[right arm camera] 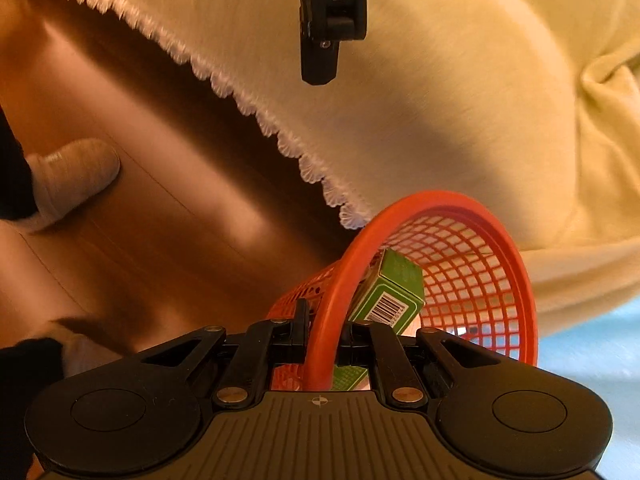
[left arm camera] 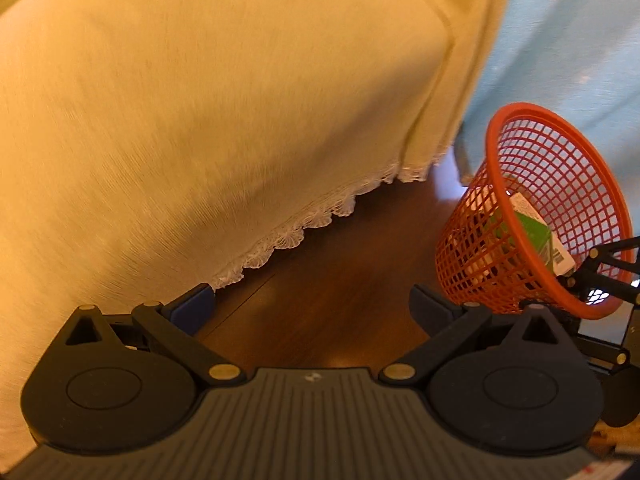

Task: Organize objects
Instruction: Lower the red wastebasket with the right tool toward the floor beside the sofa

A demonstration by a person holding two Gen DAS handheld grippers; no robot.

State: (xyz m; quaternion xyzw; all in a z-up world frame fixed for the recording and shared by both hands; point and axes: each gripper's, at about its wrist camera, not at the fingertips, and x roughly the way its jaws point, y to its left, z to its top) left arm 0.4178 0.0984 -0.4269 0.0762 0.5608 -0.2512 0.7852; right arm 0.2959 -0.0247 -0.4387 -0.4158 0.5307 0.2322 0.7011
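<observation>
The right claw (right arm camera: 323,330) was clamped on the rim of the red basket (right arm camera: 472,272), one finger outside the mesh wall and one inside; the basket hung tilted, its mouth turned toward the right wrist camera. Inside it lay a green box (right arm camera: 394,294) with a barcode on its end, leaning against the near wall just past the inner finger; from the left wrist view the same basket (left arm camera: 560,208) showed to the right, above the wooden floor (left arm camera: 328,280), with the box (left arm camera: 530,232) resting against its lower side and the right claw (left arm camera: 596,276) at its rim.

The left claw (left arm camera: 318,312) stood wide apart, holding nothing, with only floor between its blue pads (left arm camera: 192,306); it hovered beside the yellow bedspread (left arm camera: 200,120), whose white lace hem (left arm camera: 288,236) hung down near the left pad. In the right wrist view the left claw (right arm camera: 324,20) appeared at the top, against the bedspread (right arm camera: 440,100); a socked foot (right arm camera: 72,176) rested on the floor (right arm camera: 180,200) at the left; pale blue fabric (left arm camera: 580,60) lay behind the basket.
</observation>
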